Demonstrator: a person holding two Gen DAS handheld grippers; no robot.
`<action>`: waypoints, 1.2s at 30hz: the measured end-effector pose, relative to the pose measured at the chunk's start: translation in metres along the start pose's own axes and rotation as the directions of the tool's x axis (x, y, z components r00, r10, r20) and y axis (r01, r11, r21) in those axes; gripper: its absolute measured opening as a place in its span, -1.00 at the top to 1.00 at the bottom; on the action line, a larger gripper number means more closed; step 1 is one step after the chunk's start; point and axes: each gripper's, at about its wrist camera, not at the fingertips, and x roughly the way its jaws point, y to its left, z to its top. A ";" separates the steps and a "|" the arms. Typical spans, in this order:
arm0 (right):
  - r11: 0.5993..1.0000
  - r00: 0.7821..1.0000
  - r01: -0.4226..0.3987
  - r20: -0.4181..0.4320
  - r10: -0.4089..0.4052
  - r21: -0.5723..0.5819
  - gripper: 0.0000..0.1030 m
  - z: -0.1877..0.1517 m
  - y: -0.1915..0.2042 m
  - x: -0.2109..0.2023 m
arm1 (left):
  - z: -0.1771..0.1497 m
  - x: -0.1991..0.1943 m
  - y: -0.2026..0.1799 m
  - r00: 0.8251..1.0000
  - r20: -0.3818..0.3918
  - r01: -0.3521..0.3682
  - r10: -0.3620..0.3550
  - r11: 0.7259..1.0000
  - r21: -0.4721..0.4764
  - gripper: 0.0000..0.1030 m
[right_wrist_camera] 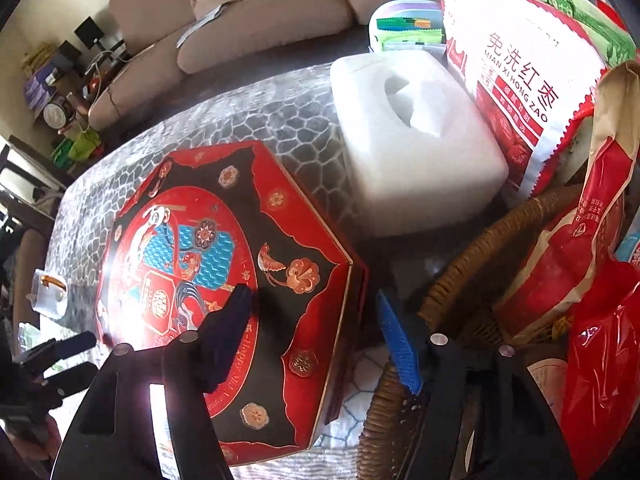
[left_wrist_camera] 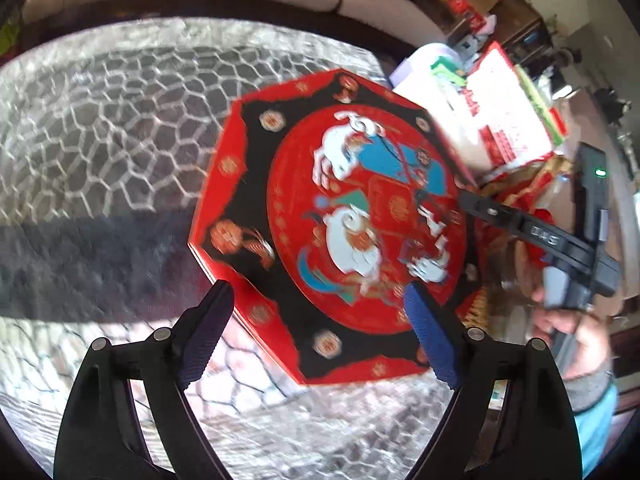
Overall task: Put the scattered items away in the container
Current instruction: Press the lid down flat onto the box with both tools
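Observation:
A red and black octagonal gift box [left_wrist_camera: 360, 220] [right_wrist_camera: 224, 240] lies flat on the patterned tablecloth. My left gripper [left_wrist_camera: 316, 300] hovers open over the box's near edge, with nothing pressed between its pads. My right gripper [right_wrist_camera: 314, 300] stands at the box's right corner. Its dark finger is over the lid and its blue pad [right_wrist_camera: 400, 344] is in the gap between the box and a wicker basket [right_wrist_camera: 460, 280]. A dark gap shows between that pad and the box's side. In the left wrist view one finger of the right gripper [left_wrist_camera: 480, 210] reaches onto the lid.
The basket holds red snack bags [right_wrist_camera: 580, 240]. A white tissue box [right_wrist_camera: 412, 152] and a bag of red dates [right_wrist_camera: 520, 80] stand behind it. A small clear dish [right_wrist_camera: 50, 292] sits at the table's left. A sofa [right_wrist_camera: 260, 12] runs along the far side.

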 end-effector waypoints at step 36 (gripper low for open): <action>0.990 0.997 0.052 -0.046 -0.058 -0.127 -0.19 -0.022 0.021 0.001 | 0.005 0.013 0.044 0.999 -0.021 0.041 -0.045 0.987 -0.159 -0.56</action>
